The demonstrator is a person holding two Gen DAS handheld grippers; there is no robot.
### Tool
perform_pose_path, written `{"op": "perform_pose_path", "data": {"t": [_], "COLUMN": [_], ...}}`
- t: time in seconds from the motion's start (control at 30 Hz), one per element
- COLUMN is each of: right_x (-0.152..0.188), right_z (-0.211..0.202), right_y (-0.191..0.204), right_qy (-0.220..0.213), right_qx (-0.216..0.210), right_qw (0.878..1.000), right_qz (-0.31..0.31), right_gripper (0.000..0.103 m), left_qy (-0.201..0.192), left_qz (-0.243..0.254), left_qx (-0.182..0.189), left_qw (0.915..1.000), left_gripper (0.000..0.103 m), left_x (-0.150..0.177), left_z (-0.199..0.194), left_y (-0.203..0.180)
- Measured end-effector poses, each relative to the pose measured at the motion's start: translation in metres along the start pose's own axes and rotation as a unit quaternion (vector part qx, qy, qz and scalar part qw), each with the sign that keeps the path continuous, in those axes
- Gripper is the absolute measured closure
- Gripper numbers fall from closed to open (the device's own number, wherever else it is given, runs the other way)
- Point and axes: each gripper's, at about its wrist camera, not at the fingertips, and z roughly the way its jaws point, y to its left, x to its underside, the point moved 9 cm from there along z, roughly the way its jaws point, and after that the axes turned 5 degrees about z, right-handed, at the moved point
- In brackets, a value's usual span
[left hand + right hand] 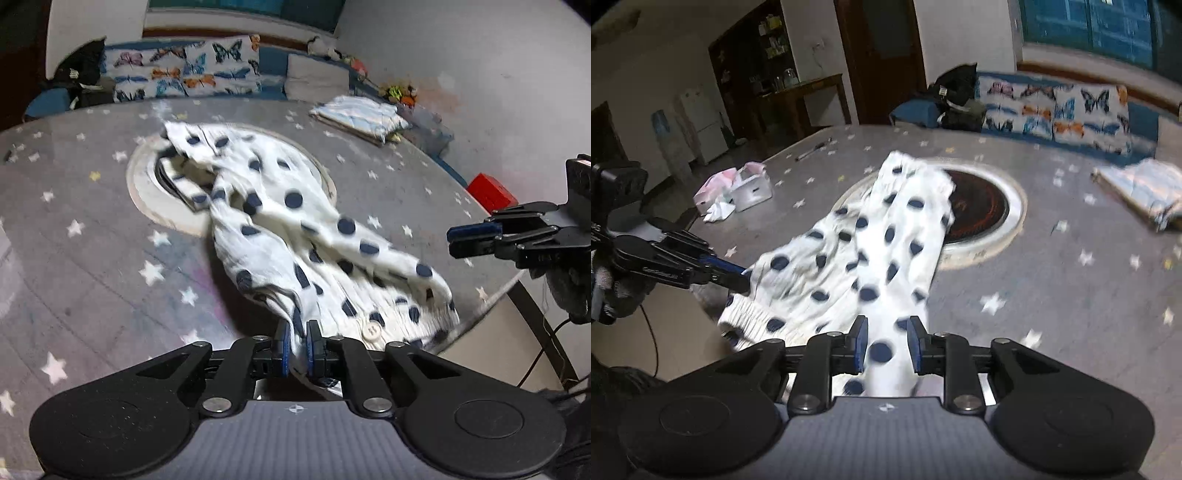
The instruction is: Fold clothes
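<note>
A white garment with dark blue polka dots (295, 221) lies crumpled across the grey star-patterned table (92, 258), partly over a round inset heater (147, 192). My left gripper (297, 332) is shut on a bunched edge of the garment near its button. In the left wrist view my right gripper (474, 236) hovers at the right, clear of the cloth, jaws close together. In the right wrist view the garment (886, 240) runs between my right gripper's (886, 347) parted fingers. The left gripper (731, 275) shows there pinching the cloth's left edge.
A folded light-blue stack (362, 114) lies at the far right of the table. A red box (491, 192) sits past the table edge. A white box with pink cloth (738, 188) is at the far left. A butterfly-print sofa (184, 70) is behind.
</note>
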Motion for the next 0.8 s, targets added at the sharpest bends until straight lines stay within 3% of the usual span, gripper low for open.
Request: {"op": "perform_pose_path", "data": {"t": [0.17, 0.37, 0.67, 0.8], "right_x": [-0.034, -0.084, -0.157, -0.177], "right_z": [0.02, 0.064, 0.151, 0.187], "right_y": [-0.004, 0.005, 0.016, 0.02], "right_qy": [-0.012, -0.027, -0.015, -0.006], "right_qx": [0.011, 0.009, 0.014, 0.023], "right_qw": [1.0, 0.998, 0.996, 0.995], "right_qz": [-0.021, -0.056, -0.086, -0.093], "right_gripper": [0.08, 0.08, 0.08, 0.072], "left_qy": [-0.034, -0.045, -0.033, -0.027], "left_qz": [0.008, -0.004, -0.011, -0.014], "left_qx": [-0.024, -0.049, -0.042, -0.038], "left_qw": [0.9991, 0.9977, 0.9985, 0.9988], "left_gripper": [0.078, 0.08, 0.081, 0.081], "left_x": [-0.023, -0.047, -0.049, -0.05], "left_z": [-0.004, 0.03, 0.067, 0.083], "left_y": [0.01, 0.029, 0.038, 0.042]}}
